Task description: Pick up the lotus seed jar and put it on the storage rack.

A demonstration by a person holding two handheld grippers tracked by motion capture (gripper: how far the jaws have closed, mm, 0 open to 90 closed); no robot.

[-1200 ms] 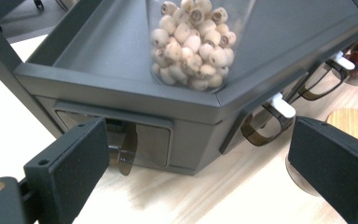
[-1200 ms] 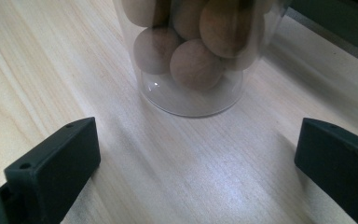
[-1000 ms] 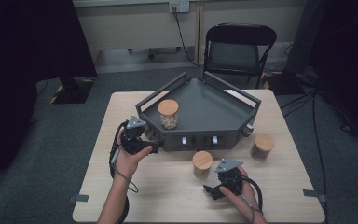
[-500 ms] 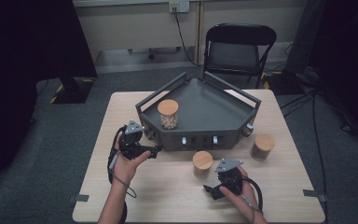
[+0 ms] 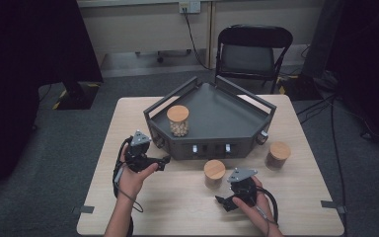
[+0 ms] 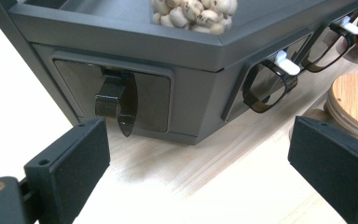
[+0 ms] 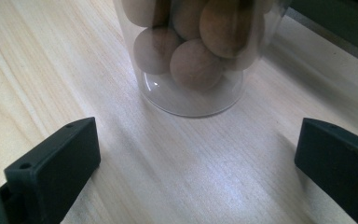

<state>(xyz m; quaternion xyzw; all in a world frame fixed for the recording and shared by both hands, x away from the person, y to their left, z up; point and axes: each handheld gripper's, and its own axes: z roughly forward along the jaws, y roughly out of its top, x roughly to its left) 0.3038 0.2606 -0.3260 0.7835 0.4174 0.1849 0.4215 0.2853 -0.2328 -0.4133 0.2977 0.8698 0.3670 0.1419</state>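
A pale wooden surface (image 5: 187, 207) with visible straight grain sits on a grey floor, with a black folding chair (image 5: 252, 52) beyond its far edge. On the surface's far half stands a dark grey tray (image 5: 227, 116), angular and many-sided, with a raised rail and matte flat walls. Its front faces carry glossy recessed panels; one has a black hook-shaped latch (image 6: 116, 100), and others have black loops with white tabs (image 6: 282, 63).

Inside the tray, near its left corner, stands a clear round jar (image 5: 178, 121) with a flat wooden lid, filled with pale knobbly nuts. Two more jars stand on the surface in front of the tray. The middle jar (image 5: 214, 173) is clear and cylindrical with a round wood-grained lid, holding smooth brown balls; it stands upright just in front of the right gripper (image 5: 225, 205). The third jar (image 5: 278, 155), darker in content, stands near the tray's right corner.

The left gripper (image 5: 165, 162) is held just left of the tray's front, pointing at the latch. Its blocky black fingers (image 6: 72, 161) are spread apart with nothing between them.

The right gripper's fingers (image 7: 56, 161) are likewise released, spread wide with bare wood between them, near the middle jar's base but not touching it.
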